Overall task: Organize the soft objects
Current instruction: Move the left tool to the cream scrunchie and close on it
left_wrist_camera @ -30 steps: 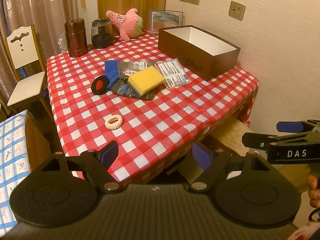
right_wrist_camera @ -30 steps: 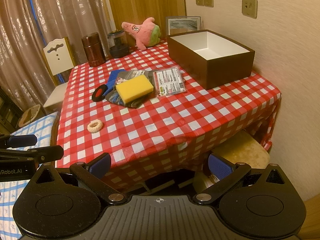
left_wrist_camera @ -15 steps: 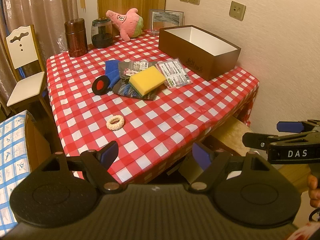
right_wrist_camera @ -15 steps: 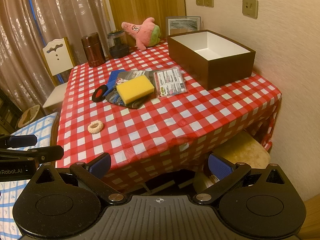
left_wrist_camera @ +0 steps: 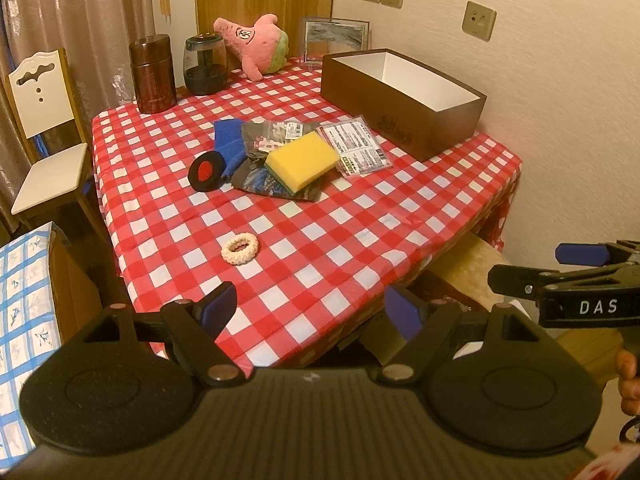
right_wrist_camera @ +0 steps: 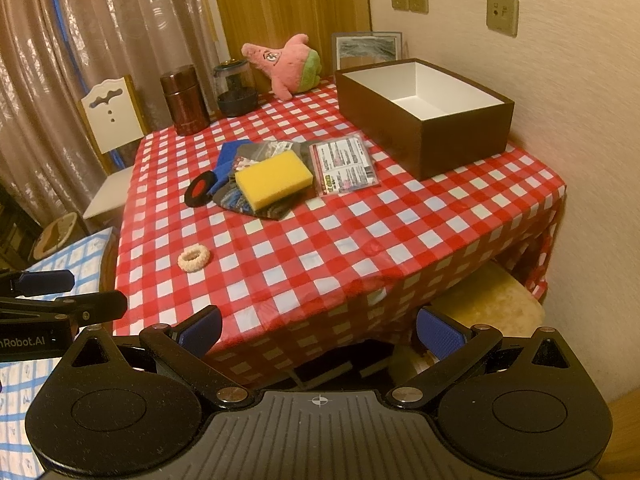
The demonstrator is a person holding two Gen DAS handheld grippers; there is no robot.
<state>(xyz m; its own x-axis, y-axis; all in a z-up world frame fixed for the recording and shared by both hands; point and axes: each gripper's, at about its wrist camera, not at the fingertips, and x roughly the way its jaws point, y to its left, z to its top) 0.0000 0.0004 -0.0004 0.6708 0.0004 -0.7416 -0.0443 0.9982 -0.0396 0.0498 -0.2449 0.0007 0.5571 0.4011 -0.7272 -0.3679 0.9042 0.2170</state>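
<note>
Black tongs frame the bottom of both views: our left tongs (left_wrist_camera: 310, 306) and right tongs (right_wrist_camera: 318, 332) are both spread wide with nothing between their blue pads, held short of the desk (right_wrist_camera: 360, 240) edge. From the left view we can read "DAS" on the side of the right tongs, and from the right view "nRobot.AI" on the left tongs, its start cut off. Nearest on the red-and-white checked cloth lies a cream scrunchie (left_wrist_camera: 240, 249), alone and well apart from the rest. Farther in sits the cluster: a yellow sponge (right_wrist_camera: 273, 178) resting on a dark folded cloth (right_wrist_camera: 256, 204), a blue cloth (right_wrist_camera: 226, 160) beside a black disc with a red centre (right_wrist_camera: 200, 190), and a printed plastic packet (right_wrist_camera: 344, 166) whose writing is too small to read. Beyond that stands the open brown box (right_wrist_camera: 424, 108), empty and white inside, with a faint mark on its side we cannot make out, and at the far edge a pink plush (right_wrist_camera: 290, 64) near two jars. We judge the step is the first reach, probably for the scrunchie: we should come down over it with the pads straddling the ring, close gently, and lift clear before carrying it to the box.
</note>
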